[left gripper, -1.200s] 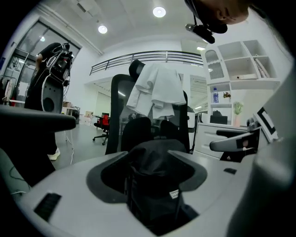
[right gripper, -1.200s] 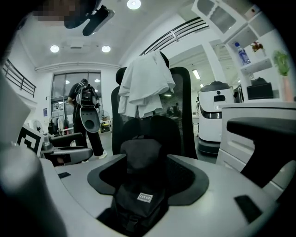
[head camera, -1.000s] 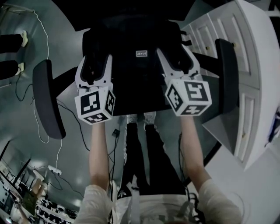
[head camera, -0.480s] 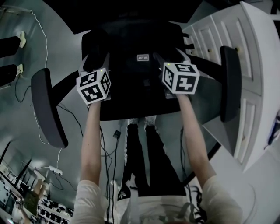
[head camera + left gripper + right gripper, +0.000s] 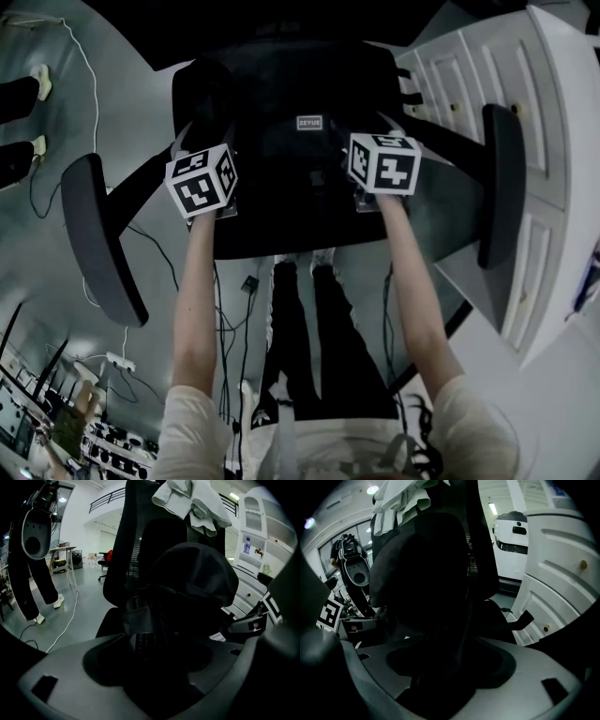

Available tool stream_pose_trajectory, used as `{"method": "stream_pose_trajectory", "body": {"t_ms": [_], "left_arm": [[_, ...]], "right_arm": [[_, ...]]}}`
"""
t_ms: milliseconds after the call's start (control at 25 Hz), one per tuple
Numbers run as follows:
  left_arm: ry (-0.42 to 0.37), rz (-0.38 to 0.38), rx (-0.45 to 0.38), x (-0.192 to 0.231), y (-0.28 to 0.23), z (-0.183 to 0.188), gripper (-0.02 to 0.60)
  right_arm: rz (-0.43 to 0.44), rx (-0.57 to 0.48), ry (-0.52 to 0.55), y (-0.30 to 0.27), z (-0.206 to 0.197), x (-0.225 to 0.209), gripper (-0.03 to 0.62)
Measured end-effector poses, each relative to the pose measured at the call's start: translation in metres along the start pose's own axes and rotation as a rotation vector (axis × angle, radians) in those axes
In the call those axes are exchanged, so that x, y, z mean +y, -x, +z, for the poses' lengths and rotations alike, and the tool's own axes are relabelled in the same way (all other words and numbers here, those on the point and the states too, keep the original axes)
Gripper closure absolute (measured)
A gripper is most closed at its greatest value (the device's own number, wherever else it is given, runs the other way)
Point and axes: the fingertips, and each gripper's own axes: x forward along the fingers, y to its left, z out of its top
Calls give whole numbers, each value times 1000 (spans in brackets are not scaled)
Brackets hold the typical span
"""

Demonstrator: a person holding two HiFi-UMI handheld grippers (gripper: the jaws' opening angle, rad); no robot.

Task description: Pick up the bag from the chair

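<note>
The bag (image 5: 302, 94) sits on the chair (image 5: 281, 234) seat, leaning on the backrest. The left gripper (image 5: 202, 150) and right gripper (image 5: 380, 141) are pushed against its front, each with fingers spread and dark fabric bulging between them. The likely risks are that the jaws close on loose cloth alone, so the bag sags or slips out on lifting. A strap could also catch the armrest (image 5: 98, 234), or uneven grips could tip the bag off the seat.

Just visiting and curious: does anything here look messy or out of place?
One thing: a white cloth hangs rumpled and lopsided over the top of the chair's backrest. The black bag sits on the seat; nothing looks spilled or broken.
</note>
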Motion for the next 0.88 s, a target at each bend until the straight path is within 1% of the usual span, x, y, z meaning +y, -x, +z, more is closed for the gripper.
{"method": "stream_pose_trajectory", "body": {"t_ms": [120,200,280,440,520,560,640,720,800,880], "left_arm": [[14,13,-22,1,-4,-2,282],[37,26,-33,1,-6,-8,283],[45,32,-24,1,-8,-11,284],[37,27,1,1,-13,-9,284],[23,35,12,0,-12,-11,291],[9,40,16,-1,-11,-12,303],[-28,45,18,-5,-10,-12,354],[-70,53,16,-11,-10,-12,405],[-103,56,14,-15,-10,-12,437],[-114,49,13,-18,-8,-12,453]], "right_arm": [[3,4,-43,-5,-4,-2,309],[4,15,-80,-8,-11,-2,310],[-1,16,-95,-11,-14,-2,310],[-19,-8,-93,-12,-11,-3,312],[-18,-14,-91,-11,-13,0,326],[-15,-17,-87,-11,-15,2,341],[-5,-28,-66,-11,-15,7,373],[1,-35,-43,-11,-13,13,439],[0,-35,-32,-12,-12,16,453],[-3,-32,-36,-10,-12,15,464]]}}
